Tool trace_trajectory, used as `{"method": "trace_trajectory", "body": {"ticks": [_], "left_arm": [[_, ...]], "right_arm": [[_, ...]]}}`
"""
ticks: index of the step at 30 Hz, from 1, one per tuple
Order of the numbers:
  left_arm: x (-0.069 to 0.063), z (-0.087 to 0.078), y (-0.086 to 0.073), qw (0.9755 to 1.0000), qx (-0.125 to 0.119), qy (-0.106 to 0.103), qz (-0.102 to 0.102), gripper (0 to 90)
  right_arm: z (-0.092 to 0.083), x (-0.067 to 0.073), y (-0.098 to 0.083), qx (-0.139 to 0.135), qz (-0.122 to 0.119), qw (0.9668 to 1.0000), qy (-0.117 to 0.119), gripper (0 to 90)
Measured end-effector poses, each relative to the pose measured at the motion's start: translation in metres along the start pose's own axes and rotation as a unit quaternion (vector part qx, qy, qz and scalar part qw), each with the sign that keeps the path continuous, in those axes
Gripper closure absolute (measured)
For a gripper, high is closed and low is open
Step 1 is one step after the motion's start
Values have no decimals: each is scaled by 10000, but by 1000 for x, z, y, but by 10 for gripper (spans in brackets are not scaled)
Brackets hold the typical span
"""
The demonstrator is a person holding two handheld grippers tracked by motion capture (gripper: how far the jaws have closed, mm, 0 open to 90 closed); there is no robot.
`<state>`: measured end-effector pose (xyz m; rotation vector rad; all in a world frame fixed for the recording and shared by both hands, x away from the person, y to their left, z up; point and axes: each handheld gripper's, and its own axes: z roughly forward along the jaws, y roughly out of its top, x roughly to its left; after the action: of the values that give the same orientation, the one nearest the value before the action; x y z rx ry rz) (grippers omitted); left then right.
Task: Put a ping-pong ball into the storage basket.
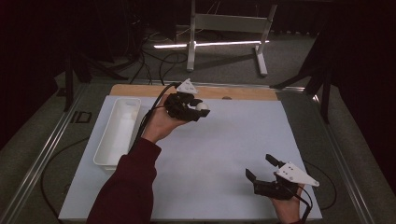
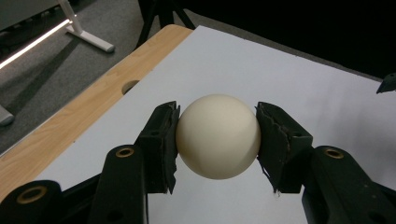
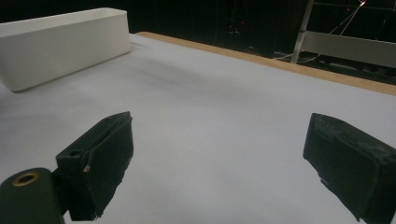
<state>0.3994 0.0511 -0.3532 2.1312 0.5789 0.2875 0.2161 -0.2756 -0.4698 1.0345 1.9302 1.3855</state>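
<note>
Item one: a cream-white ball (image 2: 218,136), round, smooth and unmarked. It is held between the two black jaws of the left gripper (image 2: 218,140), whose pads (image 2: 166,140) are pressed against its opposite sides, so that the ball is clamped at its widest part and carried clear of the surface beneath. In the high view the ball (image 1: 202,106) is seen as a pale spot at the tip of the left gripper (image 1: 198,111), which is raised above the far left part of the table, just to the right of the tray.

Item two: a white sheet (image 1: 224,154), laid over most of the table. A strip of bare wooden tabletop (image 1: 243,93) is left uncovered along the far edge, and a small round hole (image 2: 130,86) is noted in that strip.

Item three: a long, narrow white tray (image 1: 106,149), set lengthwise along the left edge of the sheet. Its side wall (image 3: 65,46) is also recorded in the right gripper view. What lies inside it cannot be told.

Item four: the right gripper (image 1: 262,168), held low over the near right corner of the sheet, well apart from the ball and the tray. Its jaws are spread wide, and nothing is held between them; bare sheet is seen in the gap (image 3: 219,158).

Item five: a white metal stand (image 1: 224,28), placed on the grey floor beyond the table.
</note>
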Motion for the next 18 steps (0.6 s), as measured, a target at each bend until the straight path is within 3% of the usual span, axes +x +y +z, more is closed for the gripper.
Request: {"method": "trace_trajectory", "body": {"ticks": [18], "left_arm": [[6, -12, -6, 9999, -28, 92, -42, 514]], "right_arm": [[0, 0, 0, 12, -12, 10000, -14, 81]]}}
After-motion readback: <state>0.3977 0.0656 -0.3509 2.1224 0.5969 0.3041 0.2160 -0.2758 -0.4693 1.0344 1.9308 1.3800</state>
